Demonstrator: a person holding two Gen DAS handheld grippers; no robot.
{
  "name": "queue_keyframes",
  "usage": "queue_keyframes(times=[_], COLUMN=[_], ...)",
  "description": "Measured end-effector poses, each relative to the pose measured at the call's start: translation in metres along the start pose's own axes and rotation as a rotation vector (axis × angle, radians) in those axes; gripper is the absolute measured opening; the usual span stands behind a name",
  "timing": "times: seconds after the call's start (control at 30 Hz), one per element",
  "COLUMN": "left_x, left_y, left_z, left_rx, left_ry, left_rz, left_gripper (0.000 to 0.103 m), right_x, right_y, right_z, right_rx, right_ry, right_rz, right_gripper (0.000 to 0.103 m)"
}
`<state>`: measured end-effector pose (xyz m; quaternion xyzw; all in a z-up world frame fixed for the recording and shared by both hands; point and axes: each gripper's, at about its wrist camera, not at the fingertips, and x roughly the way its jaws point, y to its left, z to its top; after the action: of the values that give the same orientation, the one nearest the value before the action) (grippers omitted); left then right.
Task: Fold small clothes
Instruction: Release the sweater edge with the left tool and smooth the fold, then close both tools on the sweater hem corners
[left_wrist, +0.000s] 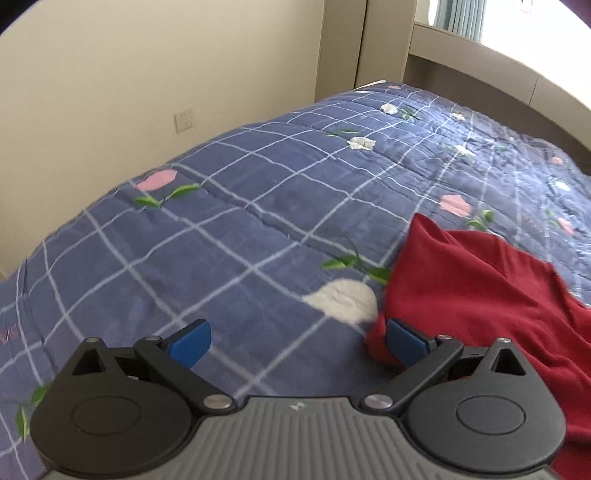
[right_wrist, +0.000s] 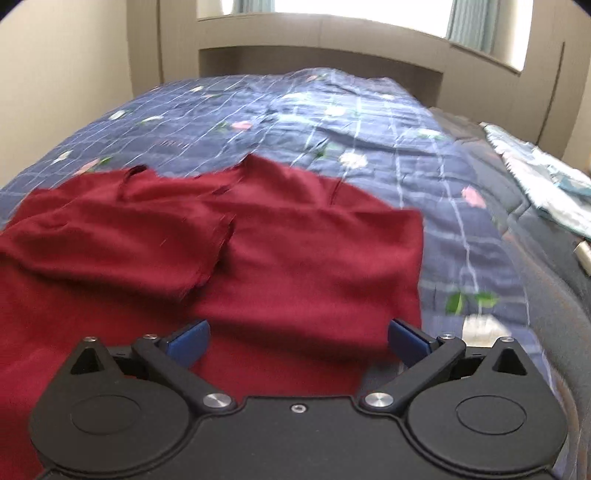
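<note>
A dark red garment (right_wrist: 288, 236) lies spread and partly folded on the blue checked quilt (right_wrist: 295, 110); one flap is laid over its left half. My right gripper (right_wrist: 297, 341) hovers over the garment's near right part, jaws wide open, nothing between the blue pads. In the left wrist view the same red garment (left_wrist: 480, 288) fills the lower right. My left gripper (left_wrist: 297, 343) is open over the quilt (left_wrist: 221, 221) at the garment's left edge; its right pad (left_wrist: 404, 343) sits against the red cloth, and the left pad is over bare quilt.
A pale wall with a socket (left_wrist: 183, 120) runs along the bed's left side. A beige headboard shelf (right_wrist: 317, 55) and a bright window stand at the far end. A light patterned cloth (right_wrist: 543, 177) lies at the bed's right edge.
</note>
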<state>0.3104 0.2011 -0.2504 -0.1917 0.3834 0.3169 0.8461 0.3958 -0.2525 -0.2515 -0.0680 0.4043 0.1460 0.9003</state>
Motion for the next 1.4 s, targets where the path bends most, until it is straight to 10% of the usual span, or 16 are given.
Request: queue_keyframes(times=[0.33,0.8,1.23,1.4], left_x=[-0.068,-0.121,-0.128,-0.127], left_y=[0.021,0.057,0.097,0.104], left_z=[-0.050,-0.129,-0.130,-0.131], left_rx=[0.139,0.402,0.305,0.280], left_ry=[0.098,0.284,0.361,0.398], left_rz=[-0.256,-0.432,-0.458,-0.507], left_gripper=[0.102,0.102,0.098,0.058], right_x=[-0.074,-0.170,-0.183,-0.184], right_y=[0.008,0.022,0.023,0.024], right_z=[-0.070,-0.166,-0.185,-0.186], right_rx=[0.167,0.399,0.494,0.477], right_ry=[0.096,0.180,0.189,0.236], right_rz=[0.075,0.191,0.169,0.171], right_gripper=[0.102,0.101,0.038,0.008])
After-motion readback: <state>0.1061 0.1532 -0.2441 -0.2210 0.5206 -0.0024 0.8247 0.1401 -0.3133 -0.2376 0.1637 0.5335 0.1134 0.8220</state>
